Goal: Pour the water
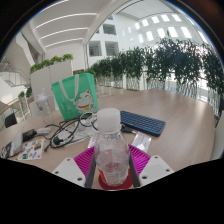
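Clear plastic bottle (111, 150) with a white cap, upright, standing between the two fingers (87, 160) of the gripper (112, 166). Pink-magenta pads seen at both sides of the bottle's lower half, very near to its wall. Cannot tell whether both pads really press on the bottle or only stand close about it, since the contact lines are hidden behind the bottle's body. Reddish colour seen through the lower part of the bottle; unclear if this is liquid, a label, or only the pads showing through the clear plastic. No brand or writing readable on the bottle.

Bottle base hidden between the fingers, so not clear if resting on the table (175, 105) or lifted off it.

Just beyond the bottle on the pale wooden table, a dark keyboard (143, 123) lying flat. To the left of it, a tangle of dark cables (68, 130). Farther left, some small packets or cards (30, 150) with print too small to read. Behind the cables, a green bag (73, 93) standing upright, its handles turned up; any print on it not legible.

Row of tall green plants (165, 62) along the far side of the table, in front of bright windows.
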Tool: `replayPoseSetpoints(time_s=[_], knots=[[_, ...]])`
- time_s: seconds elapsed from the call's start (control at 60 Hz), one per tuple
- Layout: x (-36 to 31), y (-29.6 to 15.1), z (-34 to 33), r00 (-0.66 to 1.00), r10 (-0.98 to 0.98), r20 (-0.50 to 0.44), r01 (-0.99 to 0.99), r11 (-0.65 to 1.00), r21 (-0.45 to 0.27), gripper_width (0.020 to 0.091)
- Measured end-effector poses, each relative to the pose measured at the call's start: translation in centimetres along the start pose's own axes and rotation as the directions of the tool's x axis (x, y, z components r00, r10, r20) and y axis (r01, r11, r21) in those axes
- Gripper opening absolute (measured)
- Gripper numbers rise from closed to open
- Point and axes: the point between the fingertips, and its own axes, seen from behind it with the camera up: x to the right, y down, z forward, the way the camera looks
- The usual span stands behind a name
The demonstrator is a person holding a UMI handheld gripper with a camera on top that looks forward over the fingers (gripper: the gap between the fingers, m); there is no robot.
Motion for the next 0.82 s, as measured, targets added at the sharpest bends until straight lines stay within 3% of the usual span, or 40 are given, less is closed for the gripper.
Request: replayPoseSetpoints(time_s=[0.033, 0.1, 0.133, 0.3, 0.533, 0.817], knots=[[-0.1, 0.5, -0.4, 1.0, 0.016, 0.005, -0.016, 1.0, -0.023, 0.0591], [0.8, 2.0, 0.4, 0.999, 0.047, 0.012, -0.046, 0.997, -0.054, 0.0794], [1.0, 2.6, -0.2, 0.998, 0.06, 0.002, -0.06, 0.995, -0.074, 0.085], [-0.9, 3.2, -9.9, 0.997, 0.067, -0.024, -0.069, 0.989, -0.134, 0.0832], [-5.6, 0.9, -25.5, 0.999, -0.028, -0.039, 0.025, 0.995, -0.099, 0.0833], [-8.4, 0.0, -36.9, 0.998, -0.051, -0.03, 0.048, 0.994, -0.096, 0.0831]])
